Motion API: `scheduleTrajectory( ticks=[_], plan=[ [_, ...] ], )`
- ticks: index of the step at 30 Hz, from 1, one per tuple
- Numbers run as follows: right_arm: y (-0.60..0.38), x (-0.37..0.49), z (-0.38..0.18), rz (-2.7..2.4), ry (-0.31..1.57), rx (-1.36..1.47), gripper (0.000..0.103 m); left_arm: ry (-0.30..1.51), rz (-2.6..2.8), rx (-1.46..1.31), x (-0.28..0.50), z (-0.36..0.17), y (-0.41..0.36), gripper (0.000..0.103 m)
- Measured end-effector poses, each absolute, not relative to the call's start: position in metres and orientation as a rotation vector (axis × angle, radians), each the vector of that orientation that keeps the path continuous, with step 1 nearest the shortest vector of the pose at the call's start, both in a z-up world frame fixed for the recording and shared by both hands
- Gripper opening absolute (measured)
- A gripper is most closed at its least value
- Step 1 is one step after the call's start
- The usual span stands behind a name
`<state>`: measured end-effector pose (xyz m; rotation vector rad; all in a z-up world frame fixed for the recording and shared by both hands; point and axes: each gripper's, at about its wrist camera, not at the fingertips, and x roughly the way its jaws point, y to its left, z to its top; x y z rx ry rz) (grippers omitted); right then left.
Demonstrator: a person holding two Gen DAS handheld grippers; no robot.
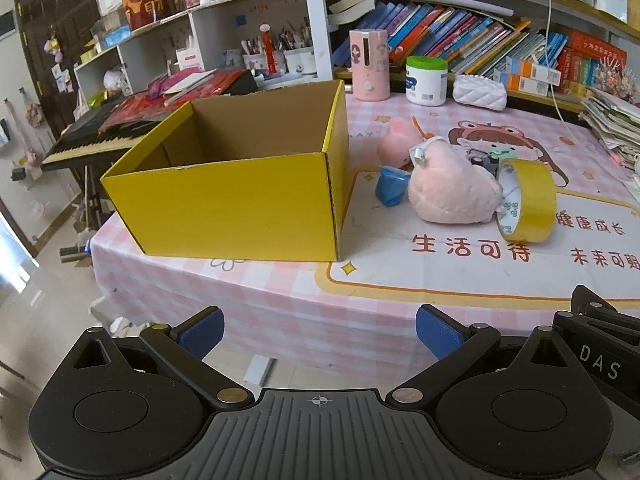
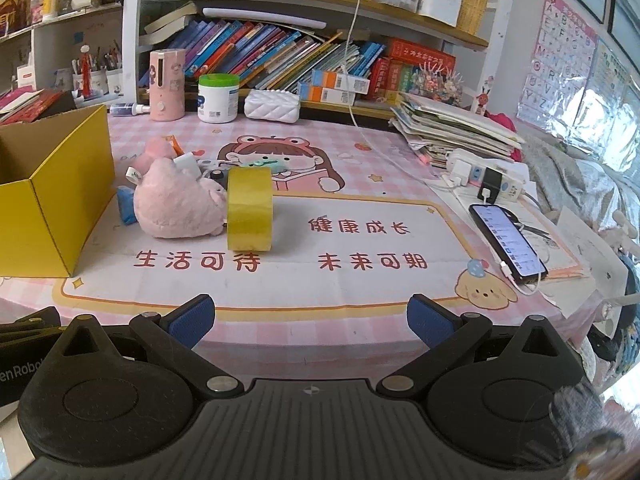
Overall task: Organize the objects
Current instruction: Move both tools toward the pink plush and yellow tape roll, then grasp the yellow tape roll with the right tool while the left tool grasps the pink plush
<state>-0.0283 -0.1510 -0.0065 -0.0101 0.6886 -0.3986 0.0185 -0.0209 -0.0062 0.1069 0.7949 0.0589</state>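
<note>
The left gripper (image 1: 320, 332) fills the bottom of its own view, its two blue-padded fingers (image 1: 202, 332) spread wide apart with nothing between them. The right gripper (image 2: 311, 322) sits the same way along the bottom of its view, blue pads (image 2: 430, 326) wide apart and empty. Part of its black body also shows at the lower right of the left view.
</note>
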Motion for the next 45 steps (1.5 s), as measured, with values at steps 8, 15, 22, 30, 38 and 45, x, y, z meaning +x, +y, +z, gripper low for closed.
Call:
scheduleTrajectory(
  ticks=[8,15,22,30,38,45],
  plan=[
    [-0.164,-0.015,-0.014,-0.349,0.718,-0.003,0.103,0.819,0.092,0.11,0.024,-0.012,-0.032,0.103],
    [-0.175,-0.003,-0.016,-0.284,0.718,0.002,0.103,0.828,0.113,0.053,0.032,-0.012,-0.034,0.103],
    [-0.185,0.016,-0.019,-0.202,0.733,0.014,0.103,0.832,0.147,0.027,0.039,-0.012,-0.037,0.103],
    [-0.202,0.035,-0.017,-0.099,0.726,0.042,0.103,0.822,0.192,-0.03,0.047,-0.011,-0.043,0.103],
    [-0.216,0.056,-0.022,-0.005,0.731,0.059,0.103,0.822,0.251,-0.038,0.055,-0.011,-0.055,0.103],
    [-0.219,0.074,-0.024,0.076,0.72,0.053,0.102,0.814,0.303,-0.036,0.057,-0.008,-0.06,0.103]
  ],
)
